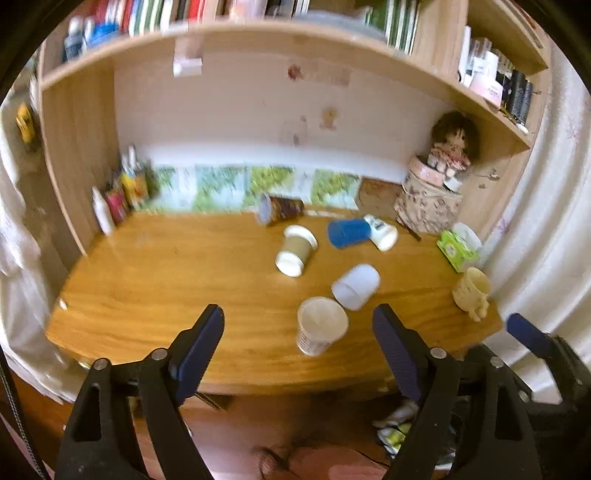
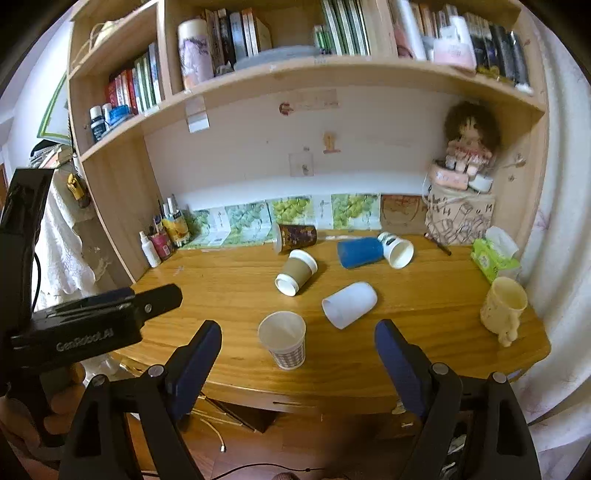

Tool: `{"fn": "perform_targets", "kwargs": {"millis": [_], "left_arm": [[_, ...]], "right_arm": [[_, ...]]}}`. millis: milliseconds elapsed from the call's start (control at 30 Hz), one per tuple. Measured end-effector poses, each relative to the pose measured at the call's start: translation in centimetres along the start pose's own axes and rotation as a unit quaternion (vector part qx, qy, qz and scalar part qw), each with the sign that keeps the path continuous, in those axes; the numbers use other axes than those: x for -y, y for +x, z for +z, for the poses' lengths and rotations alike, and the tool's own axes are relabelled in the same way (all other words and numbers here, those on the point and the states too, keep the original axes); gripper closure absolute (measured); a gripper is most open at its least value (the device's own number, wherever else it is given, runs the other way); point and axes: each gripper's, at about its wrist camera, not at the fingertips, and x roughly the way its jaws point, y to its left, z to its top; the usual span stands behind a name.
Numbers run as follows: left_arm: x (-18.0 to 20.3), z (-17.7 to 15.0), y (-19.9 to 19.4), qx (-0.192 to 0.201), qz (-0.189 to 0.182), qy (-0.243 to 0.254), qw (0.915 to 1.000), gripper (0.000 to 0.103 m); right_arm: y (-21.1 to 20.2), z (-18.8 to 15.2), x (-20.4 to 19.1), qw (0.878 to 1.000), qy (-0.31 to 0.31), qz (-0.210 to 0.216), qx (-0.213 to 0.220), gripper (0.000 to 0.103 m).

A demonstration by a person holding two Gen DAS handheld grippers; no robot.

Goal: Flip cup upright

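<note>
Jaws apart both grippers, white cup (image 2: 349,304) lying

You're in a home, a study nook or a child's room by the look of it. The wooden counter (image 2: 229,291) sits inside a built-in bookshelf (image 2: 118,173), its upper shelves packed with books (image 2: 236,35). A rag doll (image 2: 469,136) sits on a patterned fabric box (image 2: 458,218) in the right corner. Stickers and small drawings dot the white back wall (image 2: 258,155). Leafy picture cards (image 2: 291,212) lean along its base. Small bottles and paint pots (image 2: 166,236) cluster at the left, a green tissue pack (image 2: 491,262) at the right, beside a pale curtain (image 2: 561,221).
</note>
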Motion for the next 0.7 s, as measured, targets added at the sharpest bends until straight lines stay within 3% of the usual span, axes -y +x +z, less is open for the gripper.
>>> {"fn": "perform_targets", "kwargs": {"millis": [267, 367, 400, 500, 700], "left_arm": [[0.2, -0.5, -2.6, 0.064, 0.063, 0.012, 0.9959, 0.015], [-0.2, -0.9, -3.8, 0.096, 0.072, 0.001, 0.9928, 0.006], [-0.3, -1.0, -4.1, 0.107, 0.076, -0.002, 0.9913, 0.002], [-0.5, -1.2, -5.2, 0.138, 0.088, -0.006, 0.9865, 0.001], [-0.3, -1.3, -5.7, 0.156, 0.101, 0.001, 0.9825, 0.001]], "right_arm": [[-1.2, 0.0, -0.5, 0.999, 0.005, 0.000, 0.032, 0.017], [-1.4, -0.2, -0.4, 0.999, 0.020, -0.006, 0.042, 0.000], [-1.5, -0.2, -0.4, 0.999, 0.022, -0.006, 0.048, 0.000], [-1.8, -0.2, -0.7, 0.998, 0.020, -0.008, 0.058, 0.000], [-2.5, -0.1, -1.2, 0.996, 0.009, -0.013, 0.086, 0.000]]}}
